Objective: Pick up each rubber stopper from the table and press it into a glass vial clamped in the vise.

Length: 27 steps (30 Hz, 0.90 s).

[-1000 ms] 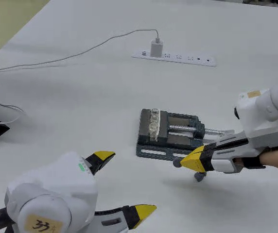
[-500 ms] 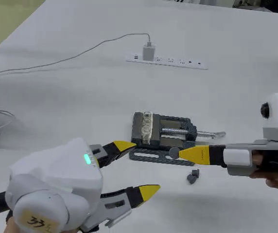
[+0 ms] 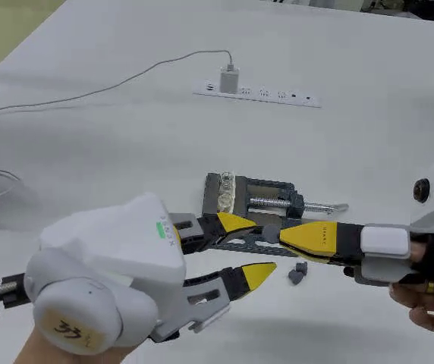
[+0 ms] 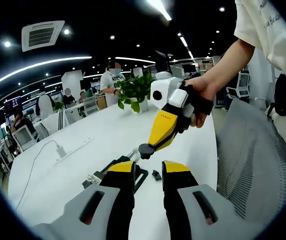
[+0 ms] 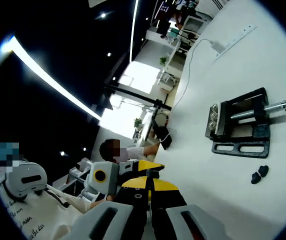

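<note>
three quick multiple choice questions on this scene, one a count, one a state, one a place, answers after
1. How many rubber stoppers lie loose on the table?
A none
B two
C five

2. The right hand-held gripper is
A shut on a stopper
B wide open and empty
C shut on a vial

3. Where are the glass vials?
A loose on the table
B in the right hand-held gripper
C clamped in the vise

Answers:
1 B: a pair of dark stoppers lies on the table just in front of the vise.
2 A: its yellow jaws pinch a dark stopper at their tips.
3 C: they stand gripped at one end of the vise.
</note>
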Each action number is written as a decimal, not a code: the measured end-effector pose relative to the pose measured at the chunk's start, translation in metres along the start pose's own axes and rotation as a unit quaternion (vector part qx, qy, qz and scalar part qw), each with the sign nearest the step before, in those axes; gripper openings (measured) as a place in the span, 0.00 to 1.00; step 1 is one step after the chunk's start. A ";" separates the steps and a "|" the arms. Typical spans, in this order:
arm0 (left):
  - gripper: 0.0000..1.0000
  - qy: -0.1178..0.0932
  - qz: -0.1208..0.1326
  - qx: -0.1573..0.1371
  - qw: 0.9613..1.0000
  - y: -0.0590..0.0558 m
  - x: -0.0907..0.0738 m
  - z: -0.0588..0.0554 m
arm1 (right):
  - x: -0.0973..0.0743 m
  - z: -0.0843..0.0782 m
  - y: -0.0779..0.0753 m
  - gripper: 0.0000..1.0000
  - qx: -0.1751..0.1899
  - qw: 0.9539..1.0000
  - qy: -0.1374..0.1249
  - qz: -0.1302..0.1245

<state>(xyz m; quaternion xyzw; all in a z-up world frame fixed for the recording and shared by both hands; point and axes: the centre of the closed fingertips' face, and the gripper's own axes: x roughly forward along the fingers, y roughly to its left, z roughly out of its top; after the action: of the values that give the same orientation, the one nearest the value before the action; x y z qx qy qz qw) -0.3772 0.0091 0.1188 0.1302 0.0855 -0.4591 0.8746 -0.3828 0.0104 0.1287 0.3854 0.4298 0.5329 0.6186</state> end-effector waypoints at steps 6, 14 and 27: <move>0.12 -0.011 -0.002 -0.005 1.000 -0.002 0.001 0.006 | -0.002 0.002 0.008 0.00 0.083 0.995 -0.030 0.045; 0.09 -0.024 0.004 -0.002 1.000 -0.001 0.002 0.013 | -0.003 0.001 0.008 0.00 0.125 0.989 -0.046 0.065; 0.05 -0.026 0.004 0.010 1.000 0.000 0.000 0.015 | -0.003 -0.004 0.010 0.00 0.151 0.984 -0.054 0.074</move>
<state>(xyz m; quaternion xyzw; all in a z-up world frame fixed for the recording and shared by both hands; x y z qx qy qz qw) -0.3770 0.0044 0.1328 0.1273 0.0573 -0.4598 0.8770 -0.3902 0.0094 0.1372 0.5333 0.4418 0.4848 0.5343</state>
